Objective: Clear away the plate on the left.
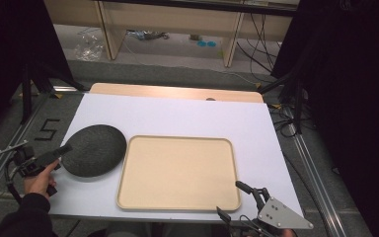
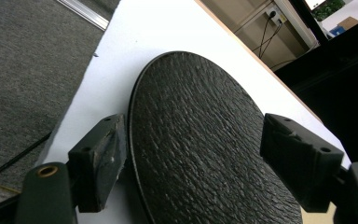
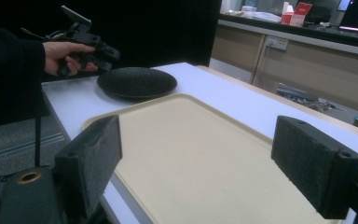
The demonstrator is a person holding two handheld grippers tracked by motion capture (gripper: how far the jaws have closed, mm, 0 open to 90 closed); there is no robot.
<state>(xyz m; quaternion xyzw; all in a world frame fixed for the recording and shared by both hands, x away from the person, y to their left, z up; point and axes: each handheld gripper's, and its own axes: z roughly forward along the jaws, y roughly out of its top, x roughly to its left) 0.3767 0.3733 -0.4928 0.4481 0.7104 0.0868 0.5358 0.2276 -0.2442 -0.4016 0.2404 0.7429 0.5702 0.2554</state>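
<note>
A round black textured plate [image 1: 94, 150] lies on the white table top, just left of a wide beige tray [image 1: 177, 173] with nothing on it. My left gripper [image 1: 61, 150] is at the plate's left rim. In the left gripper view it [image 2: 193, 140] stands open, one jaw beside the rim of the plate [image 2: 205, 149] and the other above its face. My right gripper [image 1: 228, 197] is open off the tray's front right corner. The right gripper view has its jaws [image 3: 205, 144] spread wide over the tray [image 3: 191, 154], with the plate [image 3: 136, 82] and the other hand's gripper [image 3: 98, 51] farther off.
The white table top [image 1: 177, 111] has a wooden strip [image 1: 177, 92] along its far edge. Metal rails run along both sides, with a black "5" mark [image 1: 47, 129] on the floor at left. Cables [image 1: 286, 118] lie right of the table. Wooden shelving stands behind.
</note>
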